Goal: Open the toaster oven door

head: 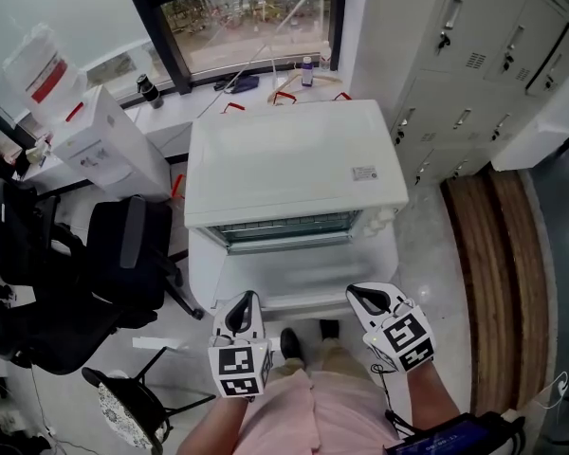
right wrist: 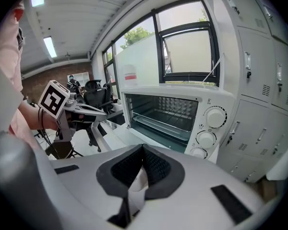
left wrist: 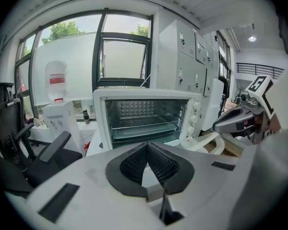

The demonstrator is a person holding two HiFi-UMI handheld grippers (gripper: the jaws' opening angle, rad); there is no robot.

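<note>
Already the white box-shaped metal toaster oven [head: 294,159] stands with its glass-paned door [head: 299,278] dropped flat toward the person, so the opening looks done and the care now is to leave the door undisturbed. The left hand-held gripper [left wrist: 147,147] and the right hand-held gripper [right wrist: 143,150] each have their black ribbed jaws pressed together on nothing, just short of the door's front edge. Any move is best made straight back and upward, since that edge juts out below both tips, the black office chair [head: 123,254] crowds the left and the grey lockers [head: 474,55] stand near on the right.
</note>
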